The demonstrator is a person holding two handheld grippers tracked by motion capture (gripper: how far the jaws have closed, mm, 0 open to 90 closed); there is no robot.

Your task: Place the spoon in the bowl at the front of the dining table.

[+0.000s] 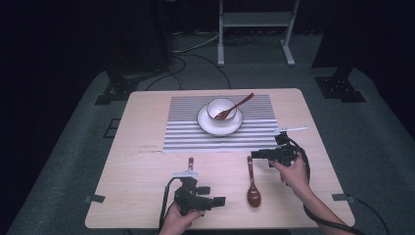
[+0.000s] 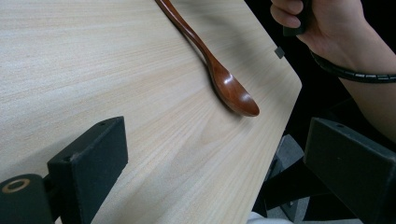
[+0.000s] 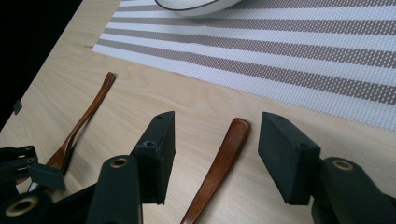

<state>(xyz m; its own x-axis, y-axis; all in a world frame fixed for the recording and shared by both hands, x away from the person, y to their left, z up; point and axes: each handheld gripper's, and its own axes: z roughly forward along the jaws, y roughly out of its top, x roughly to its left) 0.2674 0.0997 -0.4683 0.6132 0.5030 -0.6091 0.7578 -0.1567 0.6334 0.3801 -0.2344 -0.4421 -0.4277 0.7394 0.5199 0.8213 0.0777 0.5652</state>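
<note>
Table [image 1: 147, 166]: pale wood with fine straight grain and rounded corners; I work both grippers at its near edge.
Placemat [image 1: 181, 132]: woven rectangle in grey and white stripes, lying beyond both sets of fingers.
Saucer and bowl: round white saucer [image 1: 205, 125] on the placemat, carrying a white bowl [image 1: 218, 105] with a thin dark rim.
Bowl spoon [image 1: 235, 106]: glossy reddish-brown, its head inside the bowl, handle slanting out over the rim.
Middle spoon [image 3: 219, 168]: smooth lacquered brown wood with a flat rounded handle end; the handle lies on the table in the gap between my right gripper's fingers, touching neither that I can see.
Right gripper [image 3: 215, 156]: black blocky fingers [image 3: 159, 149] spread wide, holding nothing.
Left gripper [image 2: 219, 168]: matte black fingers [image 2: 88, 163] wide apart, empty; the middle spoon's oval head lies ahead of them.
Left spoon [image 3: 84, 121]: slim curved brown handle on the table, its far end just ahead of my left gripper in the high view.
</note>
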